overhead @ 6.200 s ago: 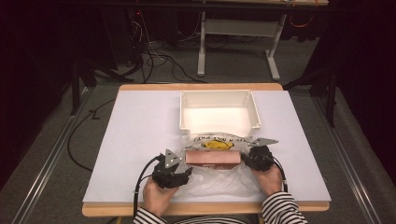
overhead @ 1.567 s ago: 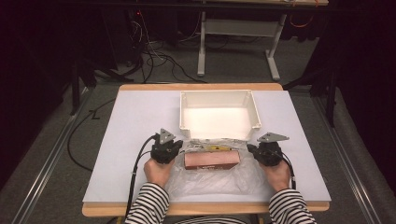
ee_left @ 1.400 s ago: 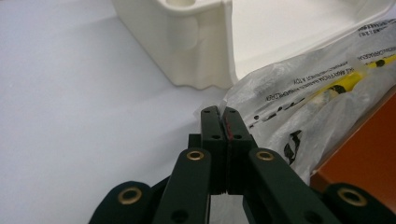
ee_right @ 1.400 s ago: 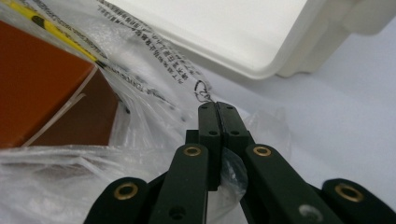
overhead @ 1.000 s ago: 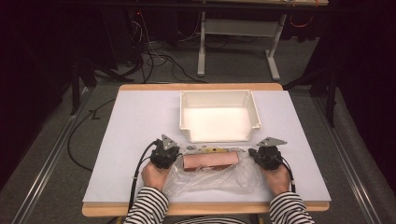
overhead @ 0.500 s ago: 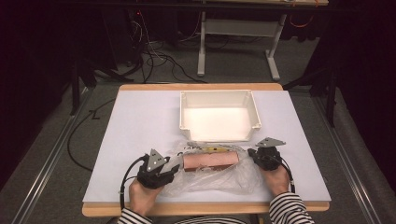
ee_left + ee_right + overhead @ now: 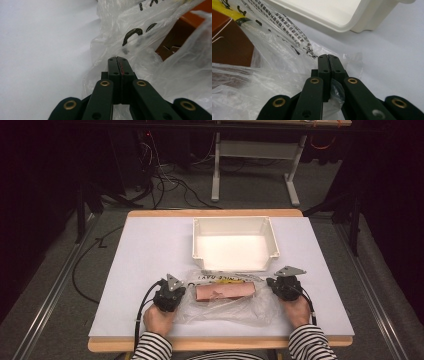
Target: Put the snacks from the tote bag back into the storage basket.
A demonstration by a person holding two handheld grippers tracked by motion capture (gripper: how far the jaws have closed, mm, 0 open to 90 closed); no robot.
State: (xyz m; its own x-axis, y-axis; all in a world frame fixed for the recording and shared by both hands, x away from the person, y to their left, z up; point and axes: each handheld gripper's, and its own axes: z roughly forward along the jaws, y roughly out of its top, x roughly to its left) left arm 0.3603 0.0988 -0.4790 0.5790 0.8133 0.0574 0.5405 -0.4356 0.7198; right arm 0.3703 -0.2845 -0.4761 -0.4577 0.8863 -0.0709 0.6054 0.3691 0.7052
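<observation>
While pressed together, both grippers' fingers (image 7: 117, 65) pinch bag (image 7: 225, 307)

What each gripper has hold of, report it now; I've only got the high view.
Observer: The right gripper has its jaws shut, with a fold of the plastic bag pinched between them.
Operator: Now the left one.
Observer: The left gripper has its jaws shut too, tips against the bag's film; whether film is caught I cannot tell.
Operator: Give me the print nearest the right jaws.
Observer: A strip of small black characters, running up toward the white bin.
</observation>
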